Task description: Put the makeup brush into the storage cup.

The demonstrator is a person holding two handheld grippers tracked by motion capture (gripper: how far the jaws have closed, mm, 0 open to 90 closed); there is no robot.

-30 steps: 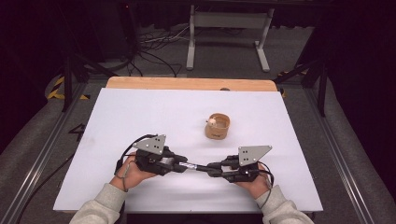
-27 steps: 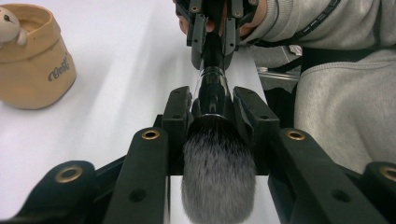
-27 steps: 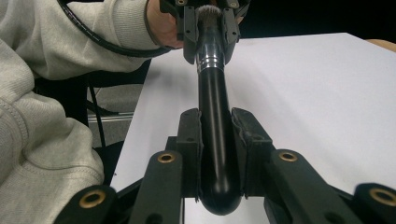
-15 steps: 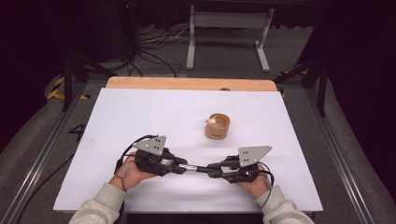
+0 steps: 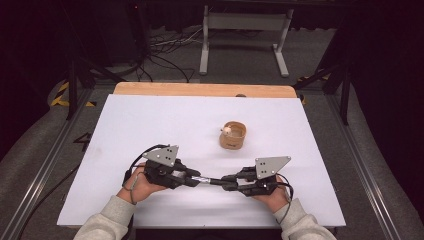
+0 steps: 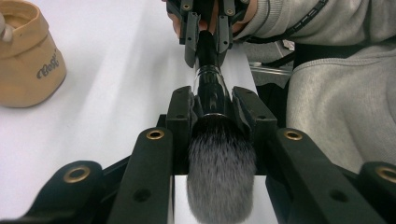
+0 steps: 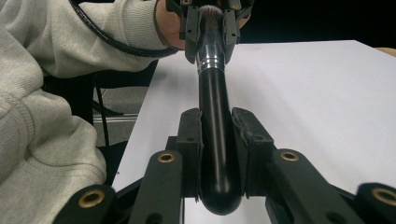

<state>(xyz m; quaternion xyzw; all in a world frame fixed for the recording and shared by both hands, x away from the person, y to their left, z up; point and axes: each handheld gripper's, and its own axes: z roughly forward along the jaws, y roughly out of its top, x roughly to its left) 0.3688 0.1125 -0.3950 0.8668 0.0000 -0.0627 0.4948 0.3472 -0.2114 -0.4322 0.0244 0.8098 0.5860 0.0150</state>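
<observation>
Brush [image 5: 209, 181] low centre of the high view, stretched level between both tongs just above the white surface [image 5: 150, 125]. Left tongs [image 5: 192, 176] clenched on the ferrule end, right where the grey bristles [image 6: 220, 172] begin; seen along their jaws, bristles fanning toward the bottom of the frame. Right tongs [image 5: 229, 182] clenched on the black handle [image 7: 215, 140], rounded butt poking out at the bottom of their view. Tan cup [image 5: 233, 135] standing upper right of the brush, well apart, something small and pale sitting at its rim. Likely a handover, or a carry to the cup; hard to say which. To do it well: keep one grip firm before easing the other, never both loosened at once. Better to let the handle side carry the load, since a grip so near the bristles could crush or splay them. Hold the brush level, no twisting between the two hands, or the glossy handle may slip round in the pads. Lift clear of the surface before swinging toward the cup.
</observation>
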